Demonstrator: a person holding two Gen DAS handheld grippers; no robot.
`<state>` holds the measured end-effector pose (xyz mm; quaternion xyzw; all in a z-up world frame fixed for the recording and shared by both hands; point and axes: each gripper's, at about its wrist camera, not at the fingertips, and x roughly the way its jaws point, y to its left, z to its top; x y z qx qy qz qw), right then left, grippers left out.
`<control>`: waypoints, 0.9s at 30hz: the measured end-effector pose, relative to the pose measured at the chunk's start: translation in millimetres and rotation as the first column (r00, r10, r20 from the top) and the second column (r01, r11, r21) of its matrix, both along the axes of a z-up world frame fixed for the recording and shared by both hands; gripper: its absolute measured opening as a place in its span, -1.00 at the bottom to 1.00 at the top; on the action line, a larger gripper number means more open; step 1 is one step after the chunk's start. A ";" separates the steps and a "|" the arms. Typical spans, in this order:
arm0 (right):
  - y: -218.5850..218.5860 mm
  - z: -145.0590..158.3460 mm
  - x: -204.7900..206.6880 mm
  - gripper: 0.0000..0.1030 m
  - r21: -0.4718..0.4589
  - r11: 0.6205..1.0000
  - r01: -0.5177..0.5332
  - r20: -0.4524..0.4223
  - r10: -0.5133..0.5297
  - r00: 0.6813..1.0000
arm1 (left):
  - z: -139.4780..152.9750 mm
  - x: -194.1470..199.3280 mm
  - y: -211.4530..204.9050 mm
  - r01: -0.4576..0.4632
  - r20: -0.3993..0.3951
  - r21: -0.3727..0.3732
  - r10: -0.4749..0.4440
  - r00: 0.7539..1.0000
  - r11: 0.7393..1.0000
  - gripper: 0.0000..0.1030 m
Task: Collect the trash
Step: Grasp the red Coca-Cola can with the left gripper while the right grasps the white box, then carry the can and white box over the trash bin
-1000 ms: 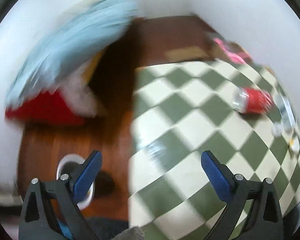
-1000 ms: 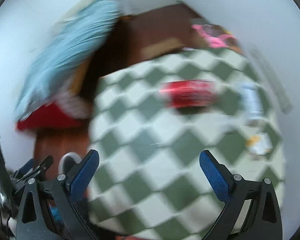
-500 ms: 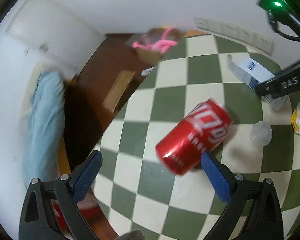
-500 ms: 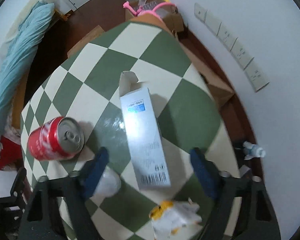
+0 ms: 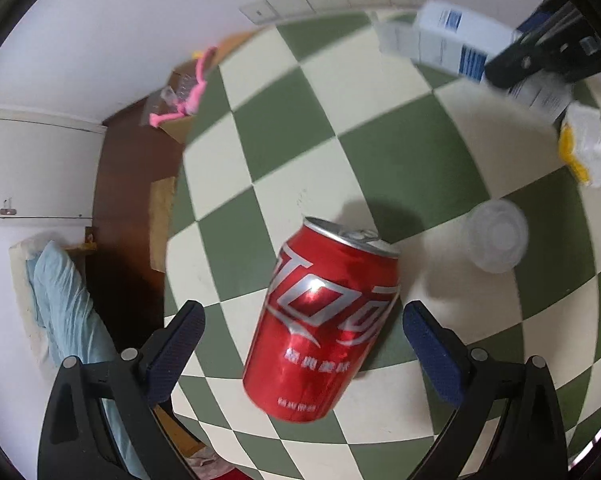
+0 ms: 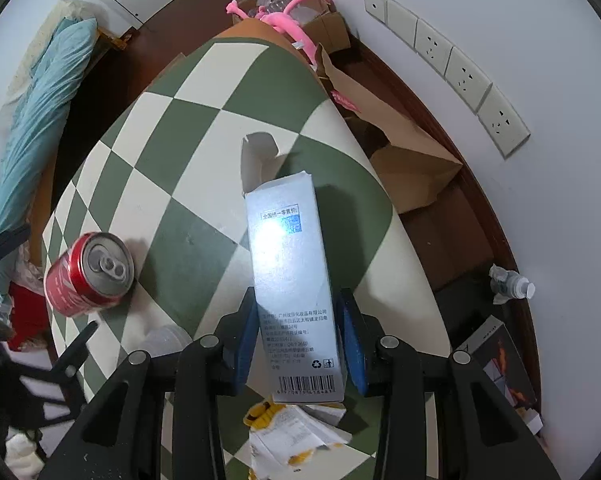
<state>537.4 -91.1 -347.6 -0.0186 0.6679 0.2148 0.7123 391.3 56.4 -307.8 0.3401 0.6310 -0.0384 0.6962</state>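
Note:
A red drink can (image 5: pixel 324 328) lies on its side on the green-and-cream checked table (image 5: pixel 400 140). My left gripper (image 5: pixel 303 312) hangs over it, open, one finger on either side and neither touching it. A white carton with blue print (image 6: pixel 288 256) lies between the fingers of my right gripper (image 6: pixel 298 304). Those jaws are closing, and their blue pads (image 6: pixel 246 336) meet the carton's long sides. In the right wrist view the can (image 6: pixel 86 276) is at the left. The carton (image 5: pixel 452 36) shows blurred at the top right of the left wrist view.
A clear plastic cup (image 5: pixel 496 240) and a crumpled white-and-yellow wrapper (image 6: pixel 292 428) lie on the table near the carton. Beyond the table's far edge are a brown paper bag (image 6: pixel 404 160), a cardboard box with a pink thing (image 6: pixel 296 12), wall sockets and blue bedding (image 6: pixel 32 120).
Both grippers swung in over the table and came down. The left one settled astride the can. The right one's jaws narrowed from wide open until they meet the carton.

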 end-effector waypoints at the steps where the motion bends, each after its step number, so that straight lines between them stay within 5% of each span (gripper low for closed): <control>1: 0.7 0.2 -0.4 -0.22 -0.003 1.000 0.000 0.002 0.000 1.000 | -0.9 1.4 0.8 -0.001 -0.005 -0.007 0.001 1.000 1.000 0.94; 4: 4.4 -0.2 -0.8 -0.21 -0.017 1.000 -0.008 0.011 0.008 1.000 | -1.1 4.2 2.2 -0.001 -0.016 -0.035 0.000 1.000 0.999 0.93; 8: 9.1 0.9 -0.4 -0.21 -0.032 0.999 -0.008 0.020 0.009 1.000 | -2.1 14.3 1.7 -0.027 -0.049 -0.100 0.022 0.999 0.995 0.28; 21: 23.8 0.3 -4.2 -0.17 -0.122 0.992 -0.036 0.068 0.044 0.997 | -1.8 14.8 22.0 -0.161 -0.086 -0.193 0.146 0.985 0.968 0.30; 27: 26.6 0.8 -4.1 -0.10 -0.133 0.990 -0.036 0.071 0.046 0.996 | -20.9 18.8 29.9 -0.194 -0.122 -0.158 0.175 0.977 0.968 0.32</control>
